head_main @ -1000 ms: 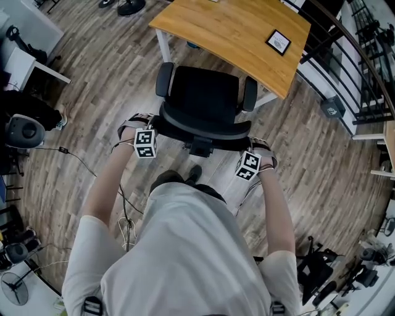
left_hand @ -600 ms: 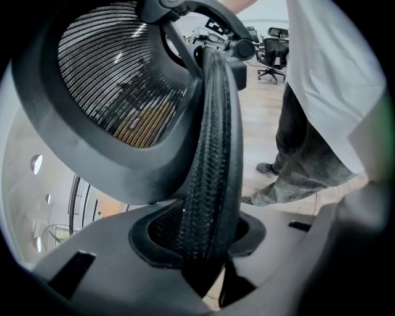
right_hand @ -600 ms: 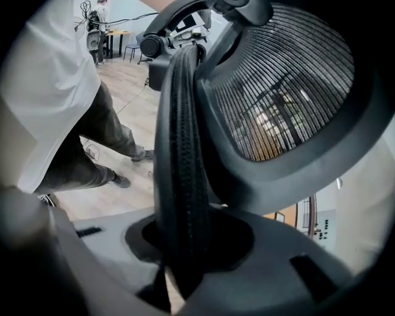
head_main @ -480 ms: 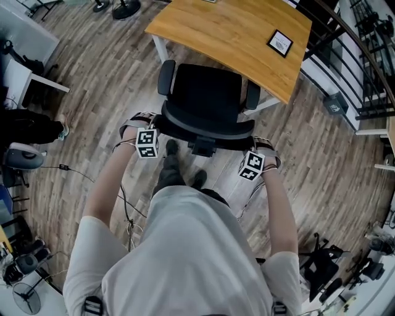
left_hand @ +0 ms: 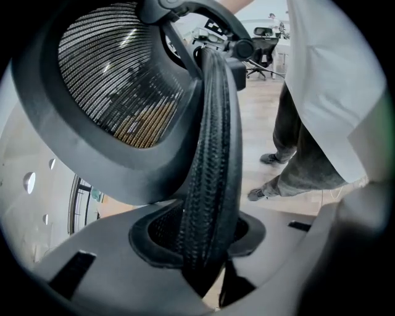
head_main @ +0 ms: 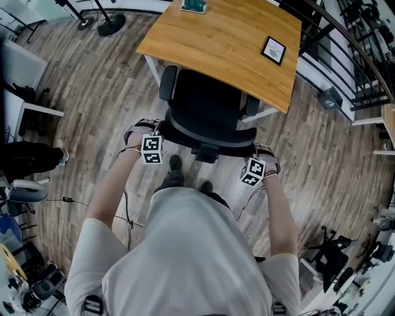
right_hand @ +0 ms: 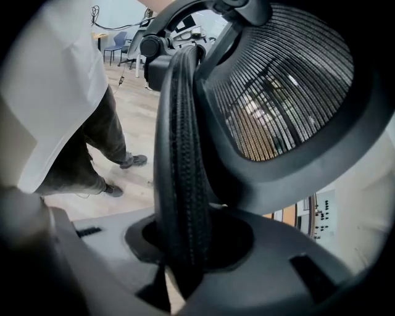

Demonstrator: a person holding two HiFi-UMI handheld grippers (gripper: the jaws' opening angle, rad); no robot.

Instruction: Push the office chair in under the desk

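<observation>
The black office chair [head_main: 207, 105] faces the wooden desk [head_main: 228, 37], with its seat front and armrests at the desk's near edge. My left gripper [head_main: 160, 131] is shut on the left edge of the mesh backrest [left_hand: 210, 154], which runs between its jaws. My right gripper [head_main: 255, 151] is shut on the right edge of the backrest [right_hand: 179, 154] in the same way. In the left gripper view my left gripper [left_hand: 207, 250] pinches the ribbed rim, and in the right gripper view my right gripper [right_hand: 182, 250] does likewise. The person's legs stand just behind the chair.
On the desk lie a small framed card [head_main: 273, 50] and a green object [head_main: 193, 6]. A dark railing [head_main: 364, 55] runs along the right. A round stand base [head_main: 111, 24] sits far left, a white table [head_main: 28, 108] at the left, and cables [head_main: 126, 210] trail on the floor.
The chair and both grippers have moved toward the desk, and the seat front has come up to the desk's edge. The person has stepped forward behind it.
</observation>
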